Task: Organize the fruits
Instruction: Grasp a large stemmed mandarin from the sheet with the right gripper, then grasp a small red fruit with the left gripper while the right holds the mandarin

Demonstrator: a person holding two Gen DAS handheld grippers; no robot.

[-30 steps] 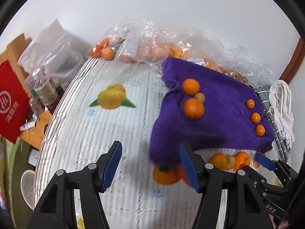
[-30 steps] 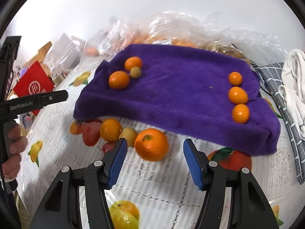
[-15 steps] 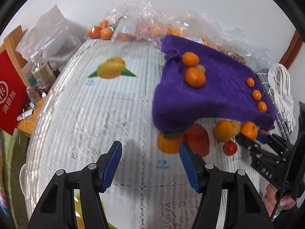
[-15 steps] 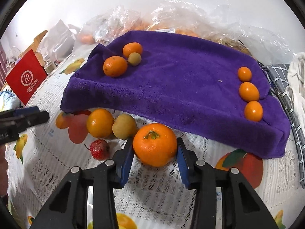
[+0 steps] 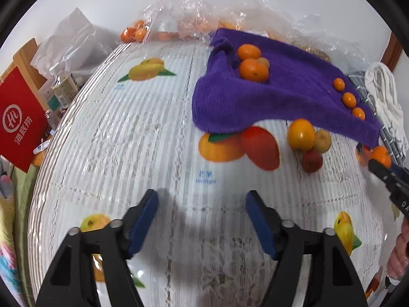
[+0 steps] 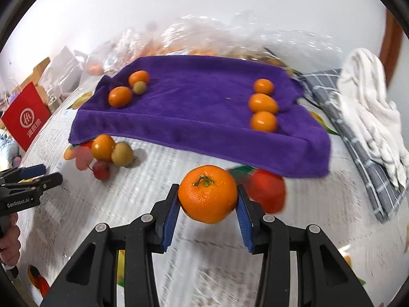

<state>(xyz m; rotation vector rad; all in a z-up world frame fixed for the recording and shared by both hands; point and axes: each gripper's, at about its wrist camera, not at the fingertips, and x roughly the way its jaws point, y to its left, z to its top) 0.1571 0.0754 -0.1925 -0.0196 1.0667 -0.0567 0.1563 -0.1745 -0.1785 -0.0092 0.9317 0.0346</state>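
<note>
Right wrist view: your right gripper fingers clamp the orange; swing fast and it could slip. Left gripper is opening, empty.

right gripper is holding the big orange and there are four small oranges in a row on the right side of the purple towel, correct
Not quite: the row on the purple towel has three small oranges, not four, as the right wrist view shows. The right gripper does hold the big orange.

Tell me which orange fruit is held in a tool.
The large stemmed orange, clamped in the right tool; the other orange fruits lie on the purple towel or table.
</note>
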